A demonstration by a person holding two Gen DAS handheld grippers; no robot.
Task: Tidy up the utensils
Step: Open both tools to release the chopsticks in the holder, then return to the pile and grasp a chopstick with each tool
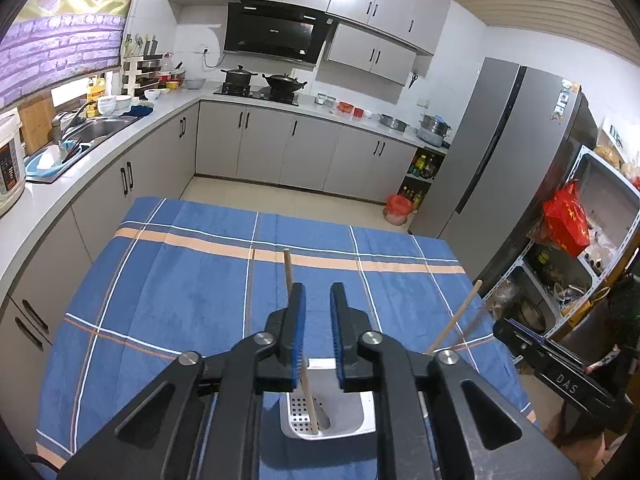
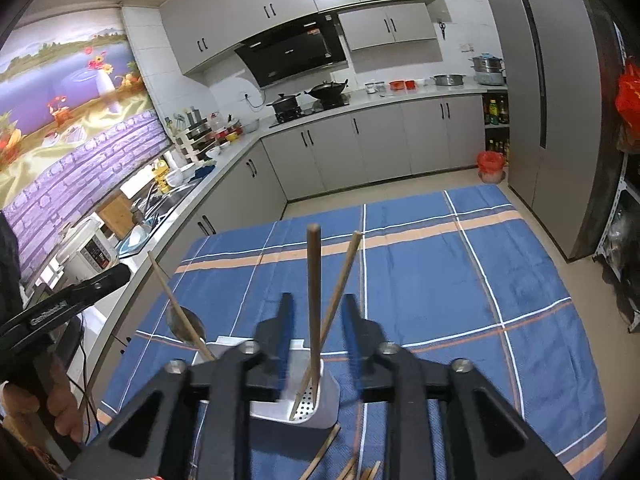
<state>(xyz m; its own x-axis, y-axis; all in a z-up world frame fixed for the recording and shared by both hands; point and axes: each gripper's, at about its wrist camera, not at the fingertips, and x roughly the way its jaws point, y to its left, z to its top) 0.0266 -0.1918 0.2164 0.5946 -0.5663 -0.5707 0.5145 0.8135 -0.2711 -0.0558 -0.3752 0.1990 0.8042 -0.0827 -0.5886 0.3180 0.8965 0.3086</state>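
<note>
A white perforated utensil holder (image 1: 326, 414) stands on the blue plaid tablecloth (image 1: 200, 280), just below my left gripper (image 1: 318, 296), which is open and empty. One wooden chopstick (image 1: 289, 272) stands in it, leaning behind the left finger; another chopstick (image 1: 456, 316) leans out to the right. In the right wrist view the holder (image 2: 304, 404) sits under my open, empty right gripper (image 2: 316, 304). Two chopsticks (image 2: 314, 292) stand in its right compartment between the fingers. A third chopstick (image 2: 176, 308) and a metal spoon (image 2: 186, 324) lean at its left end.
Loose chopsticks (image 2: 328, 452) lie on the cloth in front of the holder. The other gripper (image 1: 560, 372) shows at the right in the left wrist view. Kitchen counters, a sink (image 1: 96, 128), a stove (image 1: 260, 88) and a fridge (image 1: 500, 152) surround the table.
</note>
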